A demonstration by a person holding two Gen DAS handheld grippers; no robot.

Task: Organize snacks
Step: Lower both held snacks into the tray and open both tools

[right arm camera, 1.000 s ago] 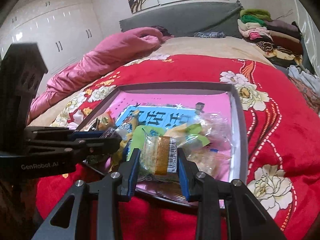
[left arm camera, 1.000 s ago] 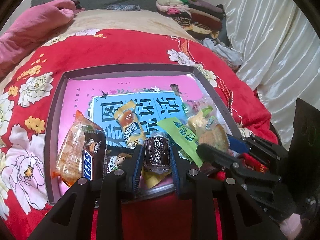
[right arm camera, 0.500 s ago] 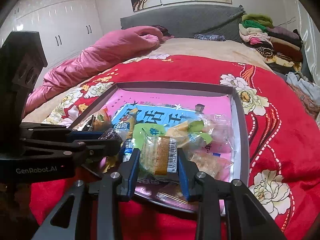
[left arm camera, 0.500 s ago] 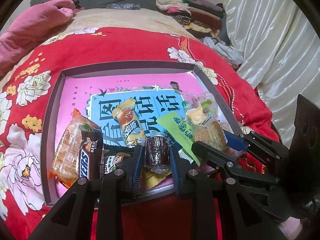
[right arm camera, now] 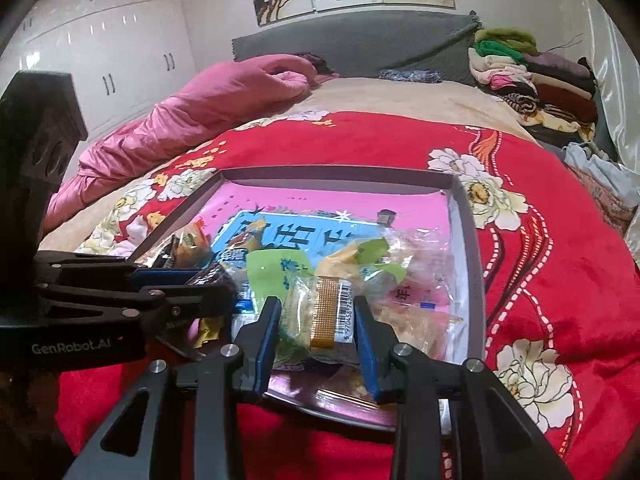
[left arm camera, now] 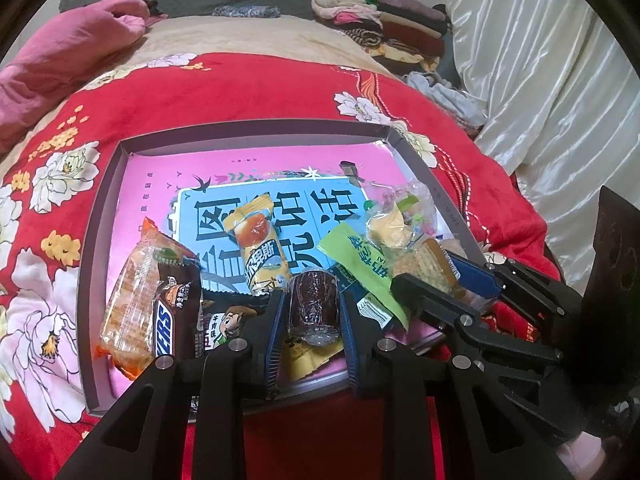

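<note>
The left gripper holds a small dark brown snack in clear crinkled wrap, its fingers narrowed onto both sides. The right gripper holds a pale biscuit packet in clear film with a gold strip and barcode, also clamped from 2 sides. Both items sit at the near edge of the shallow grey cardboard tray, which rests on the red floral bedspread.

Handling, as judged: both packets appear light and soft-walled. The film looks slippery and crushable, so moderate pressure across the body, not the crimped ends, suits them. The biscuit packet is probably brittle inside.

View differences:
- The left wrist view shows the tray's left side: an orange cracker packet, a brown Snickers bar overlapping it, and a yellow cake packet toward the centre.
- The right wrist view shows the barcode face and the tray's right edge, plus white wardrobe doors beyond the bed.
- Each view shows the other gripper from the side.
</note>
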